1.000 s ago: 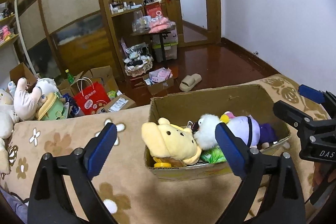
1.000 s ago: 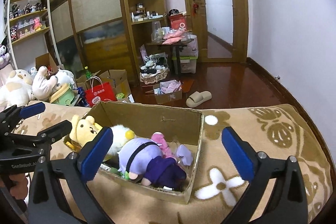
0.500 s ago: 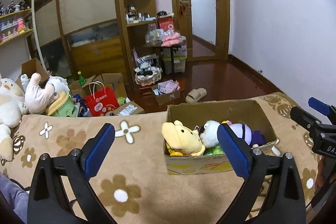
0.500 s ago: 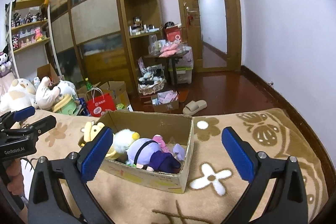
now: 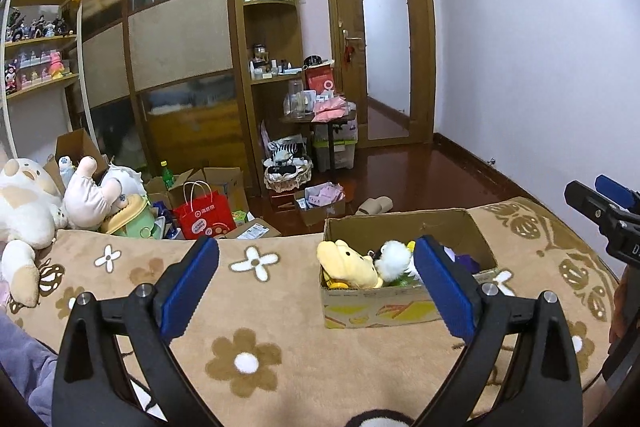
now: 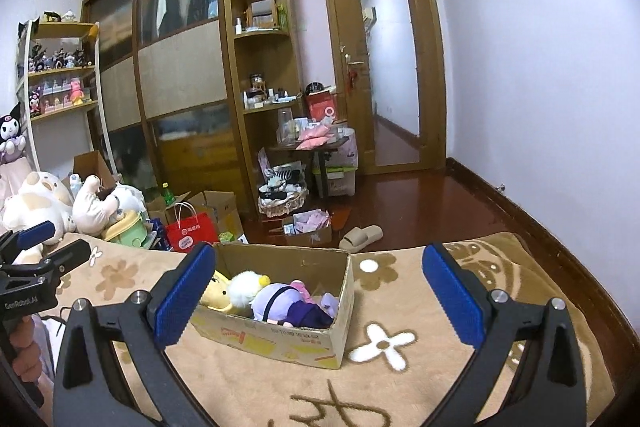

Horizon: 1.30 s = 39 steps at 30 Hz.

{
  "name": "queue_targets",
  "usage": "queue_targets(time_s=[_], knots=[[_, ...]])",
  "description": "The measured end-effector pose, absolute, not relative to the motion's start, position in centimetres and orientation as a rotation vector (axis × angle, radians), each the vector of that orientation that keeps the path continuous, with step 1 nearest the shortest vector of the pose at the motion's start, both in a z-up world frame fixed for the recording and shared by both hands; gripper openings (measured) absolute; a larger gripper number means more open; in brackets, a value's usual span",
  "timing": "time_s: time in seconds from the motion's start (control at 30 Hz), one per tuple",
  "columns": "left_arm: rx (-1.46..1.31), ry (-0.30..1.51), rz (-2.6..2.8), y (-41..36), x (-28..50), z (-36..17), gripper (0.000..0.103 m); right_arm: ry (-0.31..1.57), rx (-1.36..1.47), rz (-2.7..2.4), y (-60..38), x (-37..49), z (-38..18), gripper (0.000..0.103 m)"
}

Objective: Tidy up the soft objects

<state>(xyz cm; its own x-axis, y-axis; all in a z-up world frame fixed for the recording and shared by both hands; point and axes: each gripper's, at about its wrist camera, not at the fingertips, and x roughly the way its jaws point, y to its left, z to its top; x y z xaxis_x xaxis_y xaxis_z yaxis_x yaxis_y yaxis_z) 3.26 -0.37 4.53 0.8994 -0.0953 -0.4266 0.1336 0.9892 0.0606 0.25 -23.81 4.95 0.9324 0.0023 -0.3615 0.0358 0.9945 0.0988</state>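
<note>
A cardboard box (image 5: 472, 227) stands on the beige flowered blanket (image 5: 280, 323); it also shows in the right wrist view (image 6: 345, 307). It holds a yellow bear plush (image 5: 348, 263), a white fluffy plush (image 5: 394, 259) and a purple doll (image 6: 288, 307). My left gripper (image 5: 316, 287) is open and empty, held back from the box. My right gripper (image 6: 316, 291) is open and empty, above the blanket in front of the box. Each gripper shows at the edge of the other's view.
Large plush toys (image 5: 28, 203) pile at the blanket's left end. Beyond the blanket's far edge the floor holds a red bag (image 5: 204, 215), open cartons, a basket (image 5: 286, 175) and a slipper (image 5: 374, 205). Wardrobe and shelves stand behind.
Both grippers have pulled back and risen away from the box, which now looks smaller and farther off. Both stay open and empty.
</note>
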Motion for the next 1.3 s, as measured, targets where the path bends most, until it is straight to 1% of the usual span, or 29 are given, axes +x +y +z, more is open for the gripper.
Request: queue_targets(time_s=[0.3,0.57,0.7,1.3], knots=[[0.092,0.451,-0.083,0.6,0.6,2.9,0.097,0.353,0.117,-0.027,-24.3,-2.3,4.6,0.103],[0.118,0.464,-0.076,0.7,-0.2,1.5,0.097,0.352,0.124,-0.032,-24.3,-3.7,3.0,0.103],[0.11,0.452,-0.075,0.7,0.1,1.0,0.097,0.369,0.104,-0.004,-24.4,-3.3,2.1,0.103],[0.077,0.519,-0.091,0.7,2.6,-1.1,0.097,0.423,0.085,-0.037,-24.7,-1.4,-0.2,0.103]])
